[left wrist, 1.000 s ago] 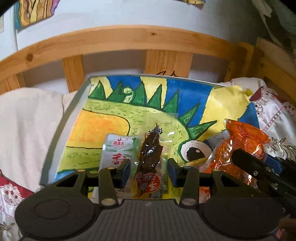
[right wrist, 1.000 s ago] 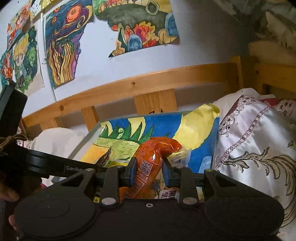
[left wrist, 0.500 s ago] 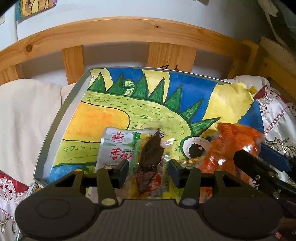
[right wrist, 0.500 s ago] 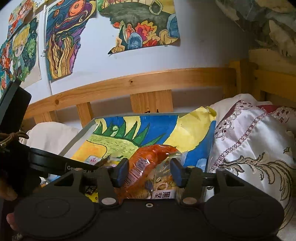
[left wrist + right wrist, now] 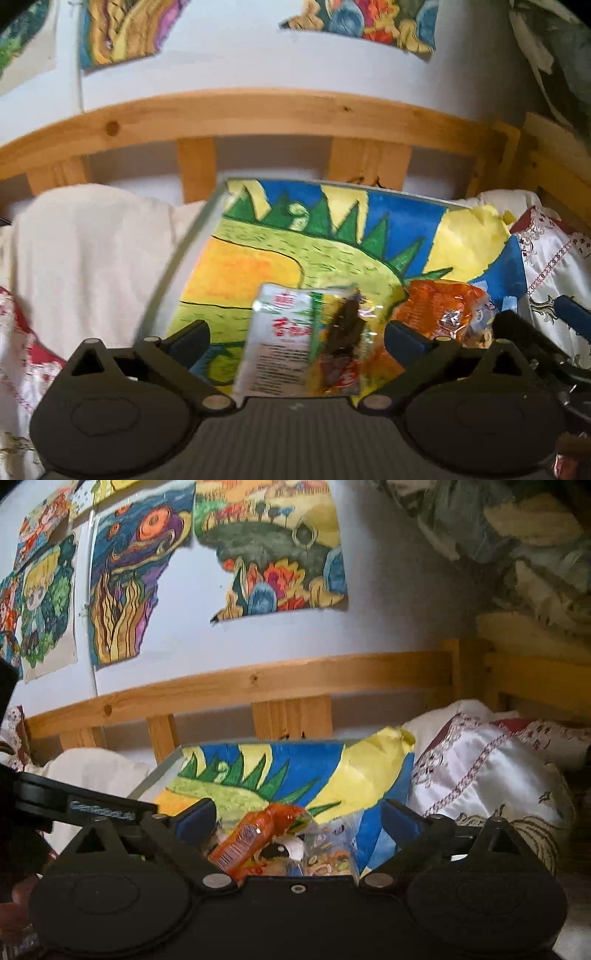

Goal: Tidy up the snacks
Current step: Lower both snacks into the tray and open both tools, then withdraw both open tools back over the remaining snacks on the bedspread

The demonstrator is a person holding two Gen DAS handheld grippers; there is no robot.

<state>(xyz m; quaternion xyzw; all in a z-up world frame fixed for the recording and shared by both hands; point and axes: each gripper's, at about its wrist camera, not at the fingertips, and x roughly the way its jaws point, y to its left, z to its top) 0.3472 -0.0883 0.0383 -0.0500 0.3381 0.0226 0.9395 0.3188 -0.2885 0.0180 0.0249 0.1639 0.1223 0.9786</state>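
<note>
A tray [image 5: 192,240] lined with a painted dinosaur sheet lies on the bed. On it, in the left wrist view, rest a clear packet with a dark snack [image 5: 343,343], a white packet [image 5: 275,336] beside it, and an orange packet [image 5: 439,310] to the right. My left gripper [image 5: 301,338] has its jaws opening wide; the dark snack packet lies between them, untouched by the pads. In the right wrist view my right gripper [image 5: 297,818] is also opening, with the orange packet [image 5: 255,836] and a clear packet [image 5: 325,856] lying loose between its fingers on the tray [image 5: 162,771].
A wooden bed rail [image 5: 258,114] runs behind the tray, with drawings on the wall [image 5: 266,546] above. A cream pillow [image 5: 88,258] lies left of the tray, and embroidered satin bedding [image 5: 491,775] lies right of it.
Both grippers let go: the left opened off the dark snack packet and drew back a little; the right opened off the orange packet, which now lies flat on the tray.
</note>
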